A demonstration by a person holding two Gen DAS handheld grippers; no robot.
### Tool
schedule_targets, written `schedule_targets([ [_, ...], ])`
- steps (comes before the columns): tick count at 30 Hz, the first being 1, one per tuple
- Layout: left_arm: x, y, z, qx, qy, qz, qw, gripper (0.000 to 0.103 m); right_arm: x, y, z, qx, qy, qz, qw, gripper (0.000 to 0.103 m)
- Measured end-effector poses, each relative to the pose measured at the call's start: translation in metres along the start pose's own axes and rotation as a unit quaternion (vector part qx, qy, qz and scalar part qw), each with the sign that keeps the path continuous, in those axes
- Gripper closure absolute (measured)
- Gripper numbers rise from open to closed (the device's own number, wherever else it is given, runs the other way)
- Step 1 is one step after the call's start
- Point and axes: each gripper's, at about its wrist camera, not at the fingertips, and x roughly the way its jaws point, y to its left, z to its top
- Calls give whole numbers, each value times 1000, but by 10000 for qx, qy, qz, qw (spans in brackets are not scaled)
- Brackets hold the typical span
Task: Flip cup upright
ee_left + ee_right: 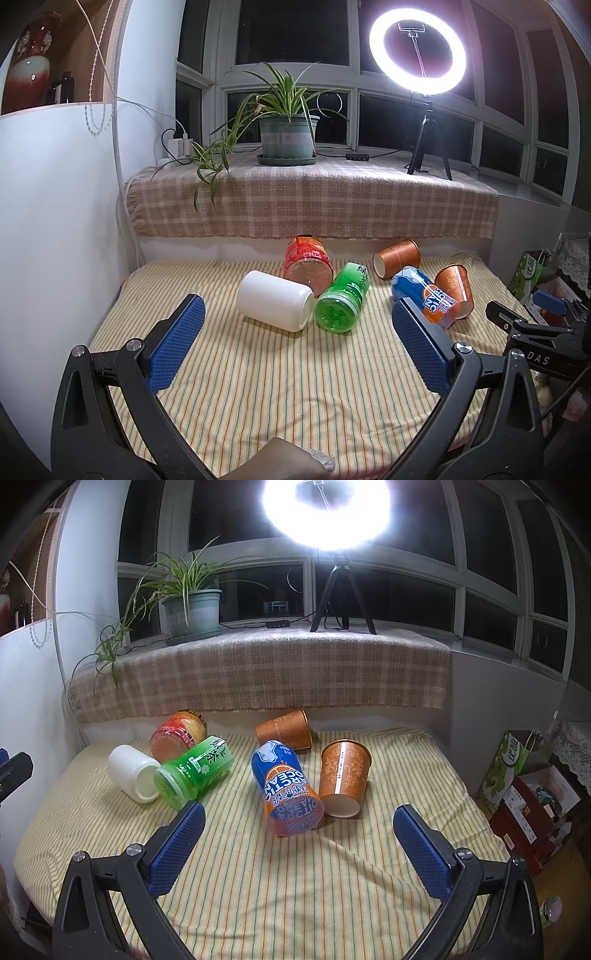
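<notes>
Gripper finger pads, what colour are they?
Blue, with a fine dimpled texture; the right wrist view shows it best.

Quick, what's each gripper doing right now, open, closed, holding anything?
Left gripper: open, holding nothing, above the striped cloth.
Right gripper: open, holding nothing.

Six cups lie tipped: white (274, 303), green (341, 303), red (308, 266), blue-orange (286, 788), two brown paper (344, 778) (284, 732).

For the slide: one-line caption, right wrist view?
Open right gripper over striped cloth, facing six tipped cups, nearest the blue-orange cup.
</notes>
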Motion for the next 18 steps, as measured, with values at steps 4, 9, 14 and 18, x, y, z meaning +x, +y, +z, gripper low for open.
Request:
schedule_targets([
  [4,0,0,0,-6,-5,2,10000,0,0,0,0,2,6,-2,10000,0],
  [9,0,0,0,-5,0,1,10000,0,0,1,-1,3,7,-15,10000,0],
  [14,0,0,0,-10,4,-5,10000,0,0,1,0,2,12,-11,10000,0],
  [18,0,0,0,-10,1,5,10000,0,0,1,-1,9,11,-6,10000,0],
])
